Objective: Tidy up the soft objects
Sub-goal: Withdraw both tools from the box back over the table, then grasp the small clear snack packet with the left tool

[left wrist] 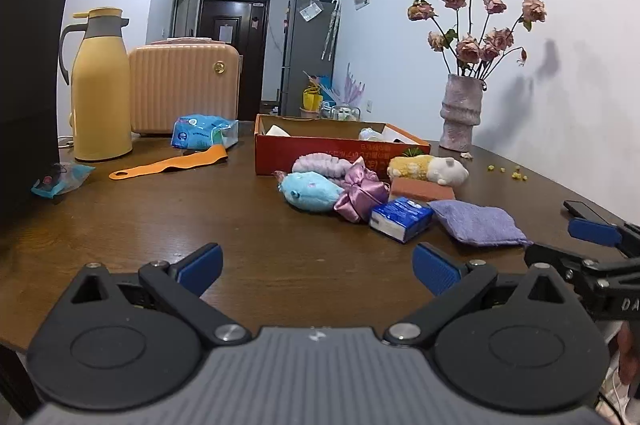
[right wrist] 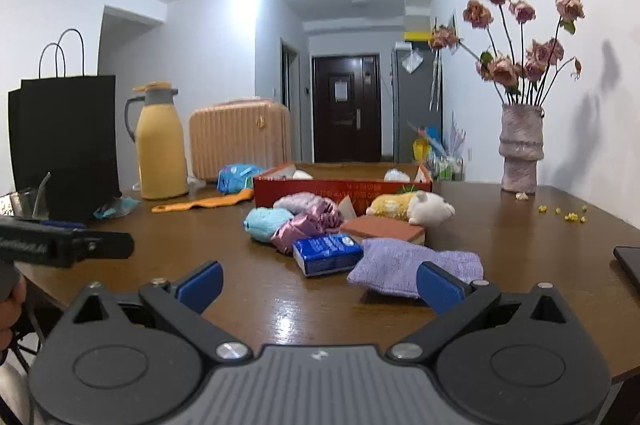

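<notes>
Red cardboard box (left wrist: 340,149) contents mostly hidden; fuzzy purple cloth (right wrist: 412,265) partly behind right gripper (right wrist: 318,283). Left gripper (left wrist: 318,267): both wide open, empty.

A brown wooden bench (left wrist: 120,225) is holding a red box (left wrist: 340,151), a yellow jug (left wrist: 102,85), a flower vase (left wrist: 460,113), a black bag (left wrist: 28,85) and soft toys lying beside a purple cloth (left wrist: 480,223)
</notes>
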The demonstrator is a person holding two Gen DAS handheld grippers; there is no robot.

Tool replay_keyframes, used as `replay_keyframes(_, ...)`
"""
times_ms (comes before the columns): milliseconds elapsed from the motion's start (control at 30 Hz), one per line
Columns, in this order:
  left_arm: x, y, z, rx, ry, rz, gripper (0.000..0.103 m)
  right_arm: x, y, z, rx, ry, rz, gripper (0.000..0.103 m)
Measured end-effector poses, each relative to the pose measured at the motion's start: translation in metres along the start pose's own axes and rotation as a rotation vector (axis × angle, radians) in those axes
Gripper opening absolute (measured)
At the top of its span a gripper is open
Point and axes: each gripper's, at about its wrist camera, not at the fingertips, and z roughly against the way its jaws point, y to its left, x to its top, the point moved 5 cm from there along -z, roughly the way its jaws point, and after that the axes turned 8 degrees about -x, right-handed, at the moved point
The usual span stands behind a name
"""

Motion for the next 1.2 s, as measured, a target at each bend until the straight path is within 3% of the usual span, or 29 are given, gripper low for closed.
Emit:
replay_keyframes(167, -0.002, 0.006, -0.028, 0.011, 0.039, 0.003, 0.103, 0.000, -0.007, -0.027, -0.030, 0.024, -0.065, 0.103)
replay_keyframes(267, 0.005, 0.019, -0.047, 0.032, 0.054, 0.046, 0.103, 0.002, -0.014, -0.051, 0.001, 0.070, -0.118, 0.103)
replay_keyframes(400, 0.031, 0.042, -0.078, 0.052, 0.049, 0.084, 0.102, 0.012, -0.016, -0.089, 0.066, 0.142, -0.147, 0.103)
replay_keyframes(467, 0.052, 0.055, -0.101, 0.055, 0.029, 0.089, 0.097, 0.028, -0.017, -0.112, 0.069, 0.154, -0.148, 0.101)
replay_keyframes(533, 0.074, 0.069, -0.129, 0.075, 0.013, 0.087, 0.090, 0.047, -0.017, -0.140, 0.079, 0.161, -0.155, 0.090)
replay_keyframes(600, 0.090, 0.084, -0.167, 0.074, 0.030, 0.092, 0.085, 0.066, -0.016, -0.171, 0.079, 0.168, -0.147, 0.069)
replay_keyframes(700, 0.096, 0.105, -0.234, 0.063, 0.153, 0.127, 0.069, 0.086, -0.012, -0.234, 0.058, 0.178, -0.103, 0.046)
replay_keyframes(767, 0.093, 0.112, -0.267, 0.044, 0.218, 0.130, 0.060, 0.090, -0.010, -0.277, 0.045, 0.237, -0.102, 0.041)
replay_keyframes(933, 0.077, 0.114, -0.310, 0.038, 0.324, 0.102, 0.058, 0.083, -0.003, -0.357, -0.003, 0.352, -0.088, 0.034)
replay_keyframes(1000, 0.072, 0.115, -0.312, 0.026, 0.314, 0.096, 0.043, 0.076, -0.002, -0.374, -0.007, 0.385, -0.104, 0.026)
replay_keyframes(1033, 0.072, 0.115, -0.311, 0.017, 0.307, 0.091, 0.028, 0.073, -0.001, -0.380, -0.007, 0.397, -0.105, 0.021)
replay_keyframes(1067, 0.070, 0.114, -0.310, 0.009, 0.308, 0.089, 0.022, 0.069, 0.001, -0.384, -0.016, 0.405, -0.090, 0.014)
replay_keyframes(1200, 0.069, 0.111, -0.306, -0.006, 0.303, 0.081, 0.019, 0.064, 0.006, -0.383, 0.005, 0.388, -0.082, 0.009)
